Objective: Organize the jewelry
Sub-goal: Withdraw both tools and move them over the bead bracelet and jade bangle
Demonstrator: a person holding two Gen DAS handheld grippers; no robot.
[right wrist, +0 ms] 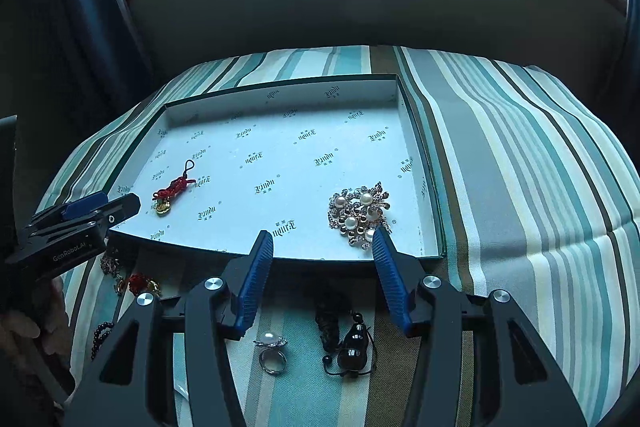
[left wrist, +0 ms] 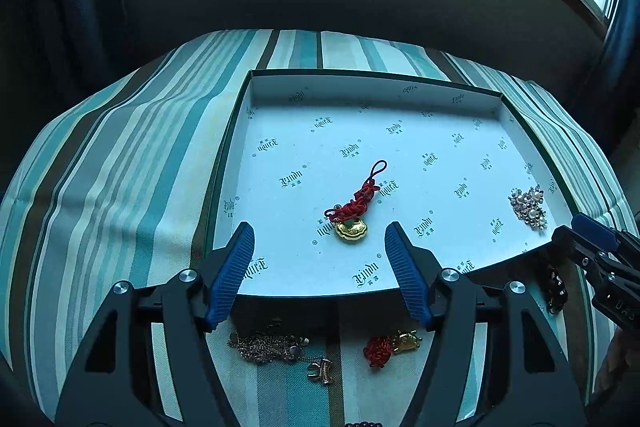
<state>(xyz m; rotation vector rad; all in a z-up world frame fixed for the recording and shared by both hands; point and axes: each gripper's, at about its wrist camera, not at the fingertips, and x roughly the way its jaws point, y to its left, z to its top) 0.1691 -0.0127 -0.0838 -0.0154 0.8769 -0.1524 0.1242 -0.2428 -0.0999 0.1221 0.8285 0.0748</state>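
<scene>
Resting in tray [left wrist: 240, 131]: red-knot charm [left wrist: 354, 213], brooch [right wrist: 360, 213].

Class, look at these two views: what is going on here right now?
A person is sorting jewelry into a shallow printed box on a striped cloth. A red-corded gold charm and a pearl brooch already lie inside. The left hand-held gripper and right hand-held gripper are both open and empty above the box's near edge. A pearl ring, a dark pendant and chains wait outside.

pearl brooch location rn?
Right wrist view: the pearl brooch lies inside the white box, near-right corner, just beyond the right gripper, untouched.
</scene>
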